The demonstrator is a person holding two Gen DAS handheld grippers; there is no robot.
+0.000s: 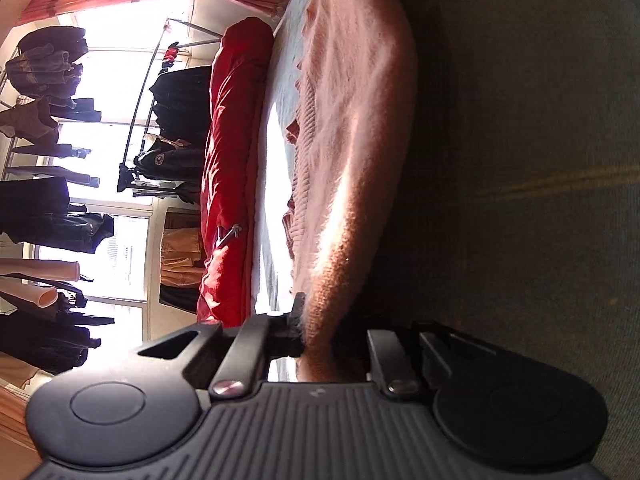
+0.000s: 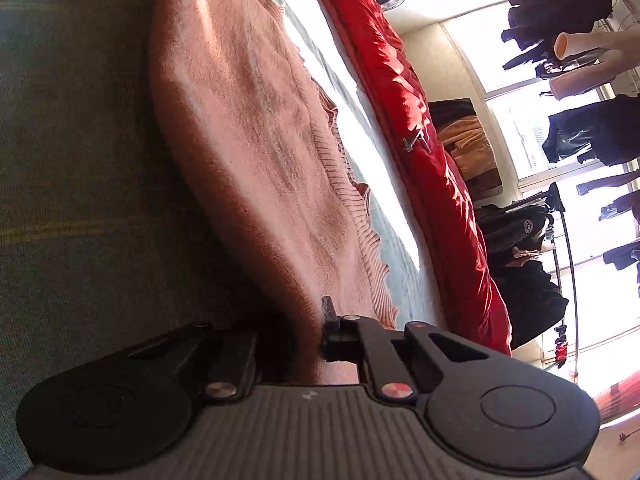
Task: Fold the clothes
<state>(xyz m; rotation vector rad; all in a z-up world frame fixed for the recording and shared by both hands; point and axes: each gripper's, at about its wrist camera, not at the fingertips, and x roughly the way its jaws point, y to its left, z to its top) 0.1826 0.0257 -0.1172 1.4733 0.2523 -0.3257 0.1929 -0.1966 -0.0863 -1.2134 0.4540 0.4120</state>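
Left wrist view: the left gripper (image 1: 320,330) pinches the near edge of a pink knitted sweater (image 1: 352,120), which lies folded on a grey-green bedspread (image 1: 520,160). Right wrist view shows the right gripper (image 2: 306,334) clamped on the same sweater's edge, its ribbed hem (image 2: 360,216) facing a red quilt (image 2: 432,152). Dark clothes (image 2: 592,132) hang by a bright window (image 2: 520,120) beyond.

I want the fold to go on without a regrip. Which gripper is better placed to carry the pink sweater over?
Neither clearly: the left gripper and the right gripper each pinch the pink sweater's near edge, so both should probably lift together.
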